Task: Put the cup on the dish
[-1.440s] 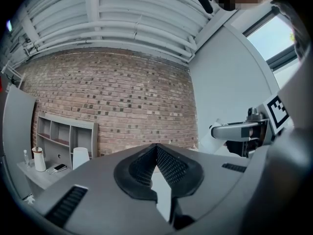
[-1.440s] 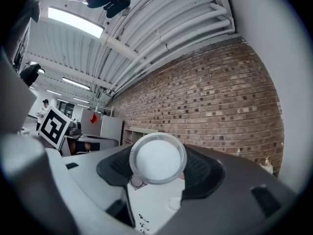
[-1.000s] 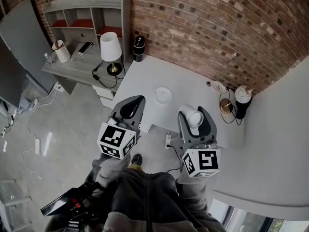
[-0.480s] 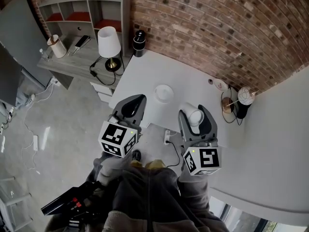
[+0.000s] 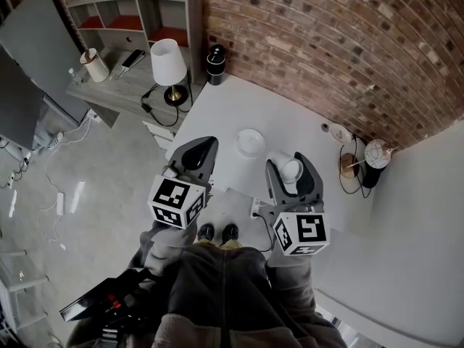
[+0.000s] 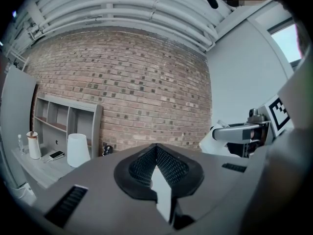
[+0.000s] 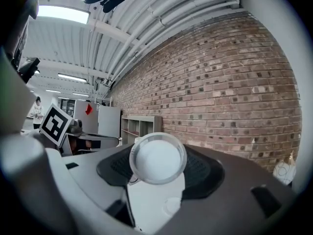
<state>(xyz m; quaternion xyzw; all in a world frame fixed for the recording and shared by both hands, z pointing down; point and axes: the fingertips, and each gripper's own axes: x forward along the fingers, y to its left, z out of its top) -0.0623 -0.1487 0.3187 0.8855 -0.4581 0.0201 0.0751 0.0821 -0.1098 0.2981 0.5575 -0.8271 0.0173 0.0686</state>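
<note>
A white cup [image 5: 291, 170] lies on its side between the jaws of my right gripper [image 5: 290, 162], which is shut on it over the near edge of the white table [image 5: 297, 125]. In the right gripper view the cup's [image 7: 157, 158] round end faces the camera between the dark pads. The white dish [image 5: 250, 143] rests on the table, just ahead and left of the cup. My left gripper [image 5: 206, 146] hovers at the table's left corner, shut and empty; its pads [image 6: 168, 168] meet at the tip.
A white lamp [image 5: 167, 58] stands on a grey side desk [image 5: 130, 93] with shelves, and a black cylinder [image 5: 215, 62] stands at the table's far corner. Small objects and cables [image 5: 362, 162] sit by the brick wall at right. A power strip [image 5: 255, 209] lies on the floor.
Both grippers have moved forward a little towards the table and sunk slightly. The cup stays in the right gripper, now nearer the dish.
</note>
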